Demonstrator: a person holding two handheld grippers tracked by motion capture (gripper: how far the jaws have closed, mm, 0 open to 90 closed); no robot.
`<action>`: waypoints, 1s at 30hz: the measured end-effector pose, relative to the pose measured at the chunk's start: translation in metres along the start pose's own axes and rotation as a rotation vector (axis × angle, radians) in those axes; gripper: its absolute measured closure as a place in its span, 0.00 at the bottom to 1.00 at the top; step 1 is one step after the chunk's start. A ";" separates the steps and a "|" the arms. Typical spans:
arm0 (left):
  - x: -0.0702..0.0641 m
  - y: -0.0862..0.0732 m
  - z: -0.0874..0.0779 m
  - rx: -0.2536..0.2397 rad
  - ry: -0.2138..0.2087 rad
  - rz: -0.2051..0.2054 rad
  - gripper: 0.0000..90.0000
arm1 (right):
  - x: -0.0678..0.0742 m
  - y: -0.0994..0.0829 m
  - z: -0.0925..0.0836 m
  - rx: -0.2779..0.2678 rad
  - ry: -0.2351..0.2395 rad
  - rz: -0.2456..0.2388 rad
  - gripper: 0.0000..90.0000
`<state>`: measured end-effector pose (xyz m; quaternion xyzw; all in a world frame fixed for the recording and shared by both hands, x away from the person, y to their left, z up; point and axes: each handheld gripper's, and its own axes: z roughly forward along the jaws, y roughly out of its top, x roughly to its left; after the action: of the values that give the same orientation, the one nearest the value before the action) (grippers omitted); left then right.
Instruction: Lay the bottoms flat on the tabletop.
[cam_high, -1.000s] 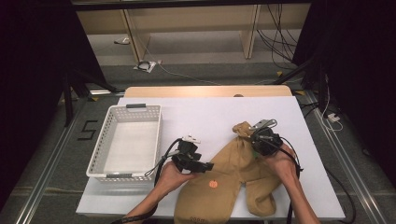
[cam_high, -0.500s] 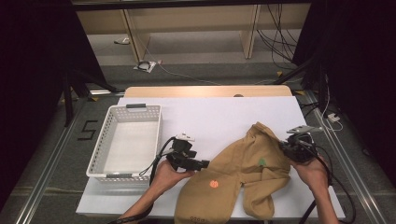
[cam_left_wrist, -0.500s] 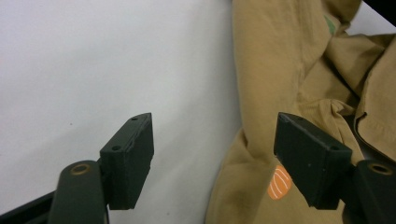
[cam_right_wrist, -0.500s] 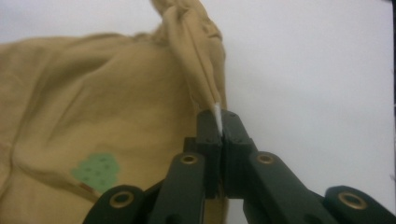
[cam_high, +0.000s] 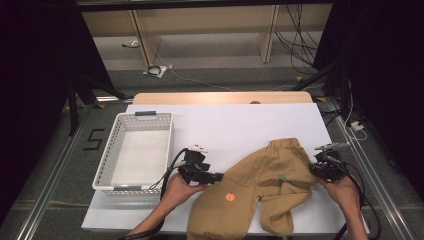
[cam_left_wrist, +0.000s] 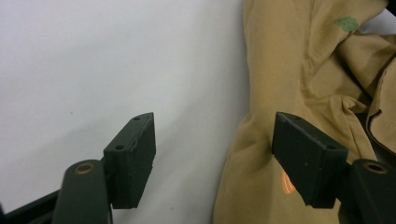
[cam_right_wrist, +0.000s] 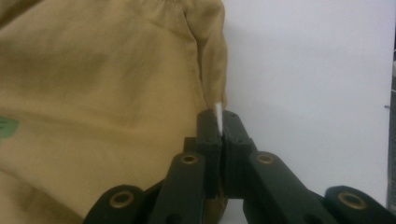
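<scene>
The trousers (cam_high: 260, 195) lie on the white worktop (cam_high: 240, 125), toward its near right part. They are tan, with the waistband at the far right and the two legs running toward the near edge, one leg reaching the worktop's front rim. An orange mark (cam_high: 230, 197) sits on the left leg and a small green mark (cam_high: 282, 177) nearer the waist. The cloth is creased and bunched around the crotch, not spread flat.

The right claw (cam_right_wrist: 219, 123) is clamped on the trousers at the right side of the waist; in the right gripper view a thin fold of cloth, with a white edge showing, is pinched between the closed jaws. In the high view this claw (cam_high: 320, 167) is at the right side of the garment, in the person's right hand (cam_high: 342, 187).

The left claw (cam_left_wrist: 212, 149) stands apart, holding nothing. One jaw hangs over bare worktop, the other over the edge of the left leg, close to the orange mark. In the high view it (cam_high: 217, 176) points at that leg from the left, in the left hand (cam_high: 180, 186).

A white basket (cam_high: 135, 152) stands on the worktop's left part, just beside the left hand.
</scene>
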<state>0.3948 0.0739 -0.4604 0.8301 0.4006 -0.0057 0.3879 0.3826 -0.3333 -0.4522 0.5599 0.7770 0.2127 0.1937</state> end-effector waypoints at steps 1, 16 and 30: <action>-0.001 -0.001 0.002 0.002 -0.003 0.005 0.35 | 0.000 -0.001 0.001 0.004 -0.001 0.004 0.98; -0.019 0.006 0.018 -0.041 -0.043 0.084 0.85 | 0.005 0.008 -0.019 -0.109 0.031 0.016 0.56; -0.086 -0.002 0.017 -0.037 -0.104 0.292 0.97 | 0.034 0.022 -0.038 -0.180 0.074 -0.041 0.55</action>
<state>0.3401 0.0073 -0.4461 0.8708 0.2550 0.0151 0.4201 0.3688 -0.2993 -0.4104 0.5159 0.7728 0.2981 0.2186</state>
